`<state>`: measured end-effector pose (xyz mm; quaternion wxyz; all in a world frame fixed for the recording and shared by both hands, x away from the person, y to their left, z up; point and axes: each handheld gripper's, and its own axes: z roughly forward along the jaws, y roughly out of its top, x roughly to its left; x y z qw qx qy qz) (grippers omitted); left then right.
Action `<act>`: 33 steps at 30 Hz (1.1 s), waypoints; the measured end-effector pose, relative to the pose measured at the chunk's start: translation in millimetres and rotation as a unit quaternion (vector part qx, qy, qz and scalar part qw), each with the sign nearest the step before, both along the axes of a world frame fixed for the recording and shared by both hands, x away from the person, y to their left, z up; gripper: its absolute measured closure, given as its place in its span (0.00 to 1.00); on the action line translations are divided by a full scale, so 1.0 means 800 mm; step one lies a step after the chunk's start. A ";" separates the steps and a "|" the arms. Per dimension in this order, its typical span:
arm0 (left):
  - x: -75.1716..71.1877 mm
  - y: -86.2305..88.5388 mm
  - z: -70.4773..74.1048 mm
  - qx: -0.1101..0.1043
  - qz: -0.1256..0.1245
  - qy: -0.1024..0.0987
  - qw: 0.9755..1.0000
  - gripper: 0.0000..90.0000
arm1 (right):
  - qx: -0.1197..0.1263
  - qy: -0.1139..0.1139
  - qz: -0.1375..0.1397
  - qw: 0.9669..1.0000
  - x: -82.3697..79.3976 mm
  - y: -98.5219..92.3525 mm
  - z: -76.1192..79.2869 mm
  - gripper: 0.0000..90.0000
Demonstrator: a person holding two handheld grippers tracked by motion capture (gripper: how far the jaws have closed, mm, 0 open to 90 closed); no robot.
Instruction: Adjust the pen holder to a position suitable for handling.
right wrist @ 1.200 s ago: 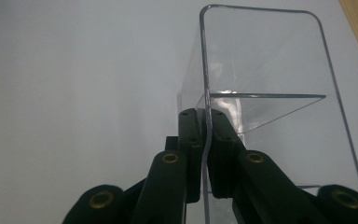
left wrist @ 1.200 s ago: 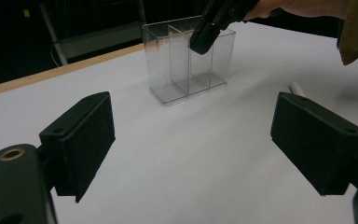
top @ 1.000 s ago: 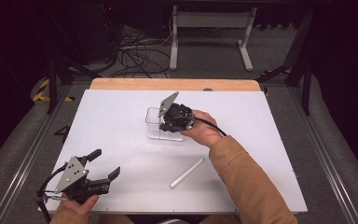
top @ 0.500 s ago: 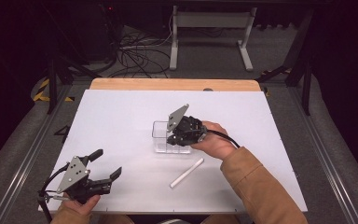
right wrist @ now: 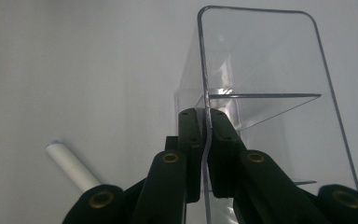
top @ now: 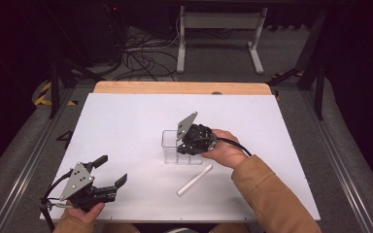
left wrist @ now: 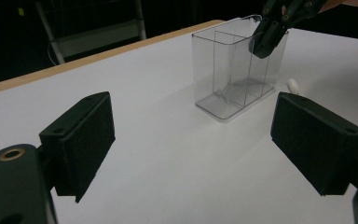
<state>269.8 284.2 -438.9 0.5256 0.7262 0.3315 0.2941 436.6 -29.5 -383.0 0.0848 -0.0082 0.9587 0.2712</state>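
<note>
right claw (right wrist: 204,154) pinches clear box (top: 171,145) wall mid-table; left claw (top: 110,171) gapes near front edge.

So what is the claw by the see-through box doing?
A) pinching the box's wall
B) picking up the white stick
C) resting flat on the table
A: the right gripper has its jaws closed on one wall of the clear box, with the white stick lying apart.

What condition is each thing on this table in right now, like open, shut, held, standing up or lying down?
Clear container: upright on the table, empty, one wall pinched by the right gripper.
Right gripper: shut on the container's wall.
Left gripper: open, holding nothing, near the table's front edge.
White stick: lying flat on the table, untouched, beside the container.
</note>
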 end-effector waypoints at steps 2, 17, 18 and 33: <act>0.000 0.000 0.000 0.000 0.000 0.000 1.000 0.16 | 0.000 0.001 -0.001 1.000 0.000 -0.001 -0.001 0.95; 0.001 -0.002 -0.001 0.000 -0.002 0.002 1.000 0.16 | 0.004 0.002 -0.007 1.000 -0.001 -0.001 -0.003 0.95; 0.001 -0.002 -0.001 0.001 -0.002 0.003 1.000 0.16 | 0.004 0.004 -0.005 1.000 -0.001 -0.001 -0.004 0.95; 0.005 -0.006 -0.001 0.002 -0.006 0.003 1.000 0.16 | 0.059 -0.002 -0.002 0.998 -0.014 -0.016 0.013 0.68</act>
